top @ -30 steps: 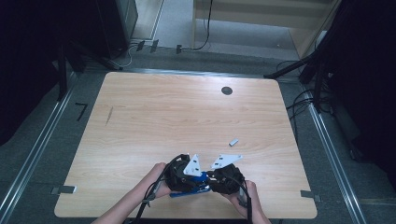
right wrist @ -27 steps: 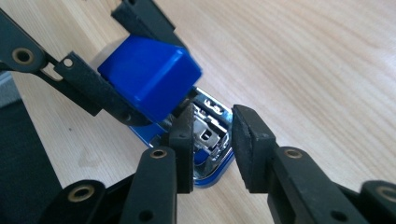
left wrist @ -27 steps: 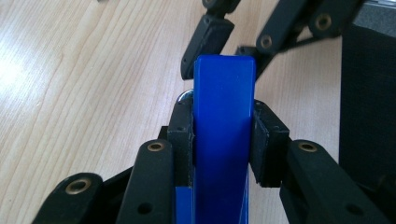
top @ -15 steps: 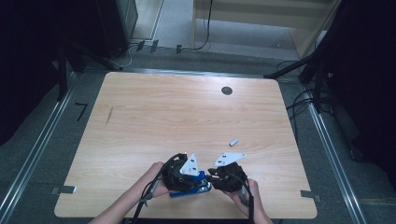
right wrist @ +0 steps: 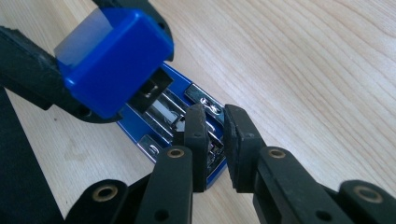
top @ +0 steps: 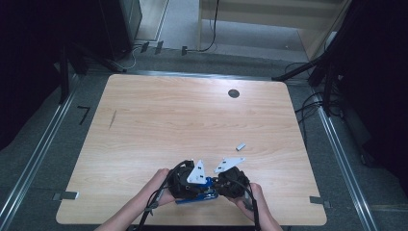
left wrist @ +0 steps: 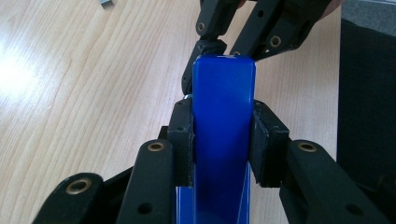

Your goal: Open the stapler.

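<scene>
Stapler (top: 199, 191): blue plastic body, glossy, hinged open. Top cover (right wrist: 114, 58) raised, rounded end lifted clear of the base. Base (right wrist: 175, 123) flat on the light wood counter (top: 192, 120) near its front edge, metal magazine channel and springs exposed along its length.

**Stapler between my two grippers at the near edge**

I have the stapler (top: 199, 191) on the table (top: 159, 125) near its front edge, with my left gripper (top: 185, 183) on its left and my right gripper (top: 226, 182) on its right. A small staple block (top: 240, 145) lies behind them, to the right. A round hole (top: 234, 93) sits near the far edge.
</scene>
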A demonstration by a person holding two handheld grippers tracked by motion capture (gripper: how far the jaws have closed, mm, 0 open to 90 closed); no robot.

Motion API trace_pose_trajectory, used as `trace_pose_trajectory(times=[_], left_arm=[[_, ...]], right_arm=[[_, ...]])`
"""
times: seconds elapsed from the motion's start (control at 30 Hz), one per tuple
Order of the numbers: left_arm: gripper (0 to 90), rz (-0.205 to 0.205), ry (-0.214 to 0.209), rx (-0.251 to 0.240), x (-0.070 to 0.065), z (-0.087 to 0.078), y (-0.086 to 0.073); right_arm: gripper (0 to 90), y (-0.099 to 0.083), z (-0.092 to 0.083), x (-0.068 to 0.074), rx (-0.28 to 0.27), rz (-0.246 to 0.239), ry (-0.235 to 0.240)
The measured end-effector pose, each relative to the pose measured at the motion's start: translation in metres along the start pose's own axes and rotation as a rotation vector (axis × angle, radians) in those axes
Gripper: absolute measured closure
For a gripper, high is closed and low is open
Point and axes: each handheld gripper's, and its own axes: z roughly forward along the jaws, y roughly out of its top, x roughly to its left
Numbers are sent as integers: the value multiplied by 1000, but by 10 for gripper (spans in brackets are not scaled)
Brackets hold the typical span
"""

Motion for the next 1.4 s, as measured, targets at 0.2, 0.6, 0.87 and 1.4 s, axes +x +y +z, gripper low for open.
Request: trace_pose_trajectory(times=[0.2,0.6,0.87,1.4], left_arm=[[670,13,16,1,-4,0,1],[669,43,32,-11,-9,-3,-2],[669,54,20,-16,-10,-5,-5],[670,61,-1,-31,-7,-8,-8]], right_arm=[[818,0,-1,0,25,18,7],[820,-4,-3,2,21,47,17],[819,-6,-3,3,15,57,33],[794,-5,-12,2,-58,56,41]])
